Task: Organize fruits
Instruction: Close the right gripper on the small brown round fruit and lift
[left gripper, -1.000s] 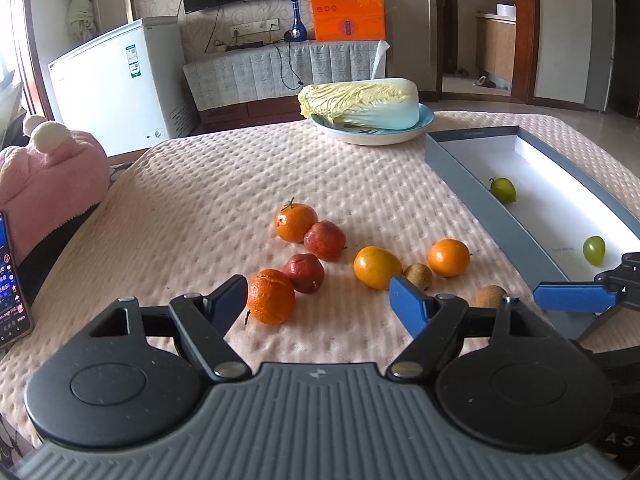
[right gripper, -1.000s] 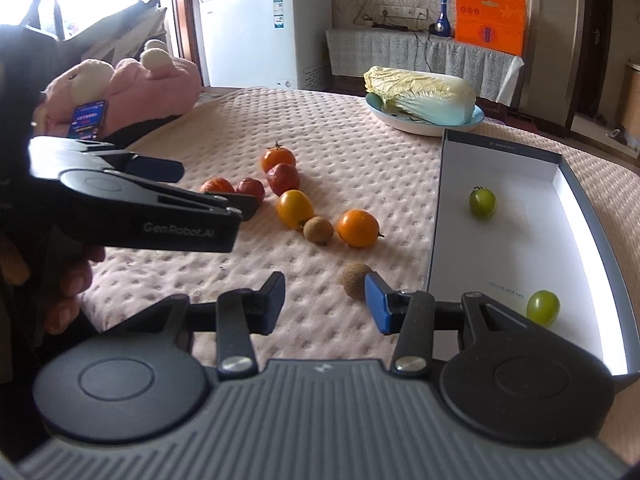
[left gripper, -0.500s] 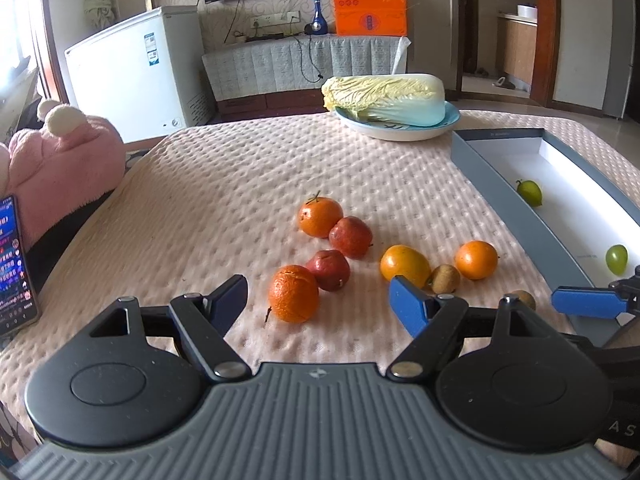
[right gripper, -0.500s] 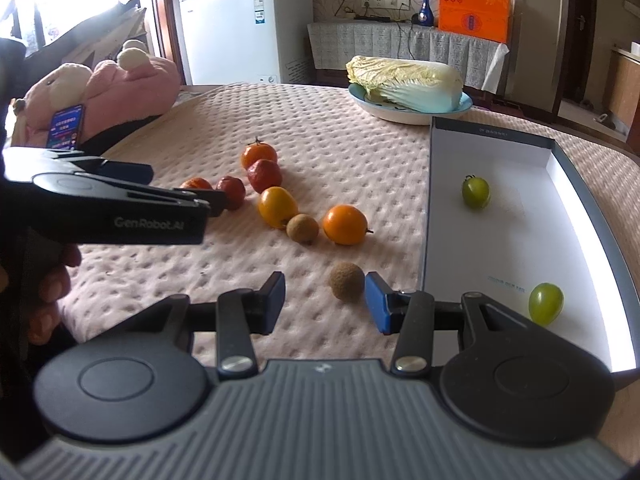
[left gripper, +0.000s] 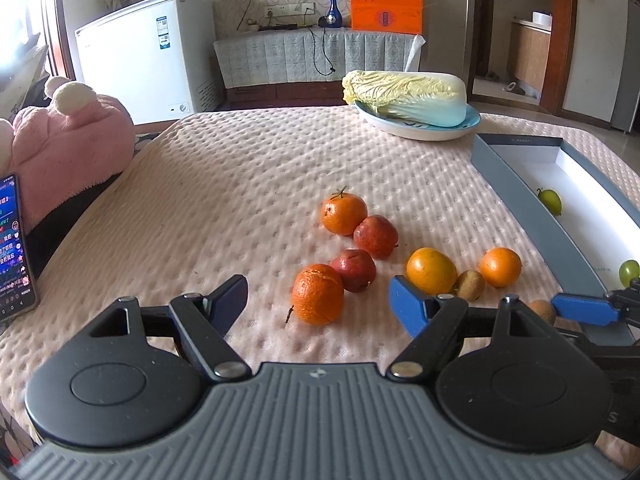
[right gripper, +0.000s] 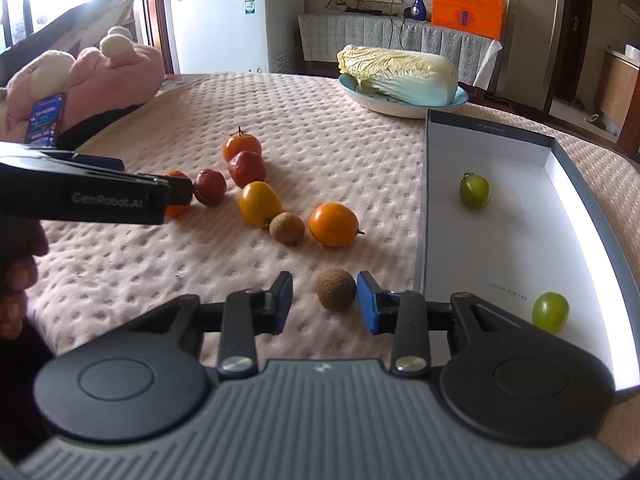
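Note:
Several loose fruits lie on the pink quilted table. My right gripper (right gripper: 324,300) is open with a small brown fruit (right gripper: 335,289) between its jaws, close to the right pad. My left gripper (left gripper: 318,304) is open around a wrinkled orange (left gripper: 318,294), a little short of it. Behind it lie two red fruits (left gripper: 354,269), a stemmed orange (left gripper: 343,213), a yellow-orange fruit (left gripper: 431,270), a second brown fruit (left gripper: 469,285) and another orange (left gripper: 500,267). The grey box (right gripper: 424,200) at the right holds two green fruits (right gripper: 474,191), (right gripper: 551,312).
A blue plate (left gripper: 416,128) with a napa cabbage (left gripper: 404,96) stands at the table's far side. A pink plush (left gripper: 64,152) and a lit phone (left gripper: 14,248) are at the left edge. A white freezer (left gripper: 148,52) stands behind.
My right gripper has moved forward and down, so the small brown fruit now sits between its jaws. My left gripper has shifted slightly left, so the fruits sit further right in its view.

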The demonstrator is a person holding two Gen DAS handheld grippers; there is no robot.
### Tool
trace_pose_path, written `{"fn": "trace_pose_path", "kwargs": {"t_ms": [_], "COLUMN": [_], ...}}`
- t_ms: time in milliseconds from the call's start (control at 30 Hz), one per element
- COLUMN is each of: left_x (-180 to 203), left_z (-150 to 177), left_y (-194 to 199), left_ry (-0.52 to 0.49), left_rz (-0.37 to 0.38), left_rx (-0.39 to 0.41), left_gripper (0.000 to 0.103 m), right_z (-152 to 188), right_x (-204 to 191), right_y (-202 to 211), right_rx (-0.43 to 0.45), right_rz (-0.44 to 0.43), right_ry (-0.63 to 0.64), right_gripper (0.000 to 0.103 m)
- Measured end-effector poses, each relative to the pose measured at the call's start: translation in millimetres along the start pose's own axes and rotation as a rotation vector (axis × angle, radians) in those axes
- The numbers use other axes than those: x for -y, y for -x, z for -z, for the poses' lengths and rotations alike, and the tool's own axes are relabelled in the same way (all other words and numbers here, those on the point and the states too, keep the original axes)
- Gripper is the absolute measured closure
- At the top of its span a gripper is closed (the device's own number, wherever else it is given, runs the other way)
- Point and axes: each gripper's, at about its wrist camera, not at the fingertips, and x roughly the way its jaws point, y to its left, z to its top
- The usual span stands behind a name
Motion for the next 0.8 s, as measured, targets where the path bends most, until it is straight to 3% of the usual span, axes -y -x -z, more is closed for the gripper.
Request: {"fn": "trace_pose_path", "kwargs": {"t_ms": [467,533,600,800], "left_x": [-4,-3,-1,4], "left_z": [0,0,0,0], "left_y": [-3,-2,-2,-6], "left_ry": [0.004,0.001,-0.002,-0.013], "left_rz": [-0.012,-0.011,-0.014,-0.008], "left_rx": [0.004,0.003,0.003,-0.003], "left_gripper": [0.021,0.021,0.021,0.021], "right_z": [-1,-1,-1,2], "right_x": [-15,-15,-14,-11], "right_y": [-16,-15,-14,-7], "right_rx": [-0.008,-0.012,-0.020,-0.030], "right_rz": [0.087,0.080,0.060,0.011], "right_ry": [0.110,0.111,0.108,0.110], "right_gripper": [0.065,0.064,0.071,0.072]}}
